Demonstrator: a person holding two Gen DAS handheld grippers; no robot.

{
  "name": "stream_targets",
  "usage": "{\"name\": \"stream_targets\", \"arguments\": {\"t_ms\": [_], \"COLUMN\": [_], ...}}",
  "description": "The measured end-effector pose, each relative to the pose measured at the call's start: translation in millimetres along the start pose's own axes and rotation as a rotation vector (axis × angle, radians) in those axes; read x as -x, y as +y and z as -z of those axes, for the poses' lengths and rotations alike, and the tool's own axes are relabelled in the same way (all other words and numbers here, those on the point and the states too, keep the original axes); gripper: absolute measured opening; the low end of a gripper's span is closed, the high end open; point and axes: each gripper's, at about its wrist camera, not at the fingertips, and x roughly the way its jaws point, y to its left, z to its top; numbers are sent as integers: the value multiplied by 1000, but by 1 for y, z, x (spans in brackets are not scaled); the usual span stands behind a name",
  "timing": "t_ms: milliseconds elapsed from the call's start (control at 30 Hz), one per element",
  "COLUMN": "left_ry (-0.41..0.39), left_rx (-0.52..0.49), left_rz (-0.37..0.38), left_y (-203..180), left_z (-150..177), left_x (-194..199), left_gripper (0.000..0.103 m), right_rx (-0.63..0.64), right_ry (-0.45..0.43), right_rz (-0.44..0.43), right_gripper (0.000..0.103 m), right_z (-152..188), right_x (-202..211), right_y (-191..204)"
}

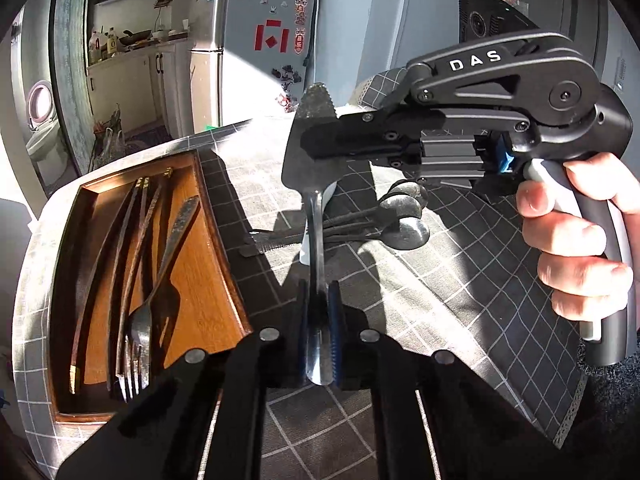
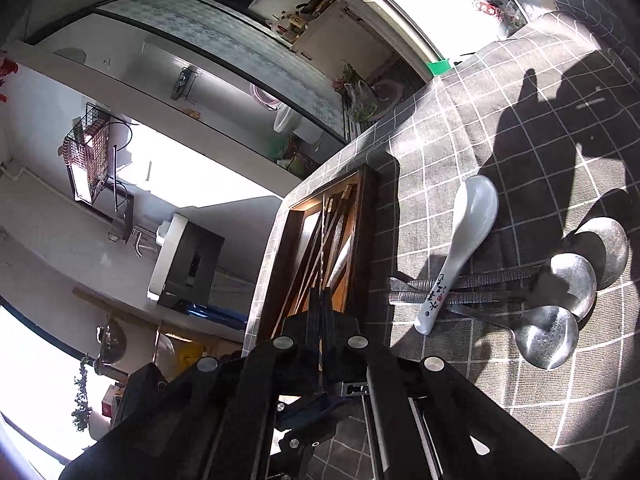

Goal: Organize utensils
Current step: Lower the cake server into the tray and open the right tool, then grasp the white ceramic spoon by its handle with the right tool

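Left wrist view: my left claw (image 1: pixel 320 320) is pinching the handle of a metal cake server (image 1: pixel 316 216), blade pointing to 12 o'clock above the worktop (image 1: pixel 460 280). The right claw (image 1: pixel 320 144) is clamping that blade from 3 o'clock. Wooden tray (image 1: pixel 216 216) with fork (image 1: pixel 140 328) is sitting at 9 o'clock.

Right wrist view: right claw (image 2: pixel 322 312) is pressing together on the thin blade edge; white spoon (image 2: pixel 460 248) and three metal spoons (image 2: pixel 568 284) are lying at 3 o'clock.

Polished wooden tray (image 1: pixel 208 240) with a glossy brown floor. Shiny metal fork (image 1: pixel 140 328) and dark matt chopsticks (image 1: pixel 132 216) inside. Matt grey checked cloth (image 1: pixel 440 280) covers the tabletop. Glossy white ceramic spoon (image 2: pixel 464 240); dull, scuffed metal spoons (image 2: pixel 568 280). Matt black plastic tongs (image 1: pixel 320 308) grip a gleaming steel server (image 1: pixel 316 220).
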Motion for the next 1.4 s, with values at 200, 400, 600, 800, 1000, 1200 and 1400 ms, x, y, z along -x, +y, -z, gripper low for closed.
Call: {"name": "stream_targets", "arguments": {"t_ms": [200,400,600,800,1000,1200,1400], "left_ry": [16,58,44,42,-20,-78,-56], "left_rx": [110,185,160,167,169,27,-95], "left_rz": [-141,-195,-239,-279,-260,-174,-94], "left_y": [63,99,95,99,94,41,-15], "left_z": [3,11,14,15,17,8,-8], "left_x": [20,5,6,4,19,25,-12], "left_gripper": [10,10,10,13,57,72,72], "right_rx": [33,100,175,259,314,266,239], "right_ry": [96,148,163,124,58,8,27], "right_rz": [-45,93,160,188,265,307,301], "right_gripper": [2,6,41,76,83,83,64], "right_z": [-19,-20,-12,-10,-15,-18,-28], "right_x": [-82,-138,-137,-79,12,60,45], "right_y": [31,35,42,48,24,-21,-52]}}
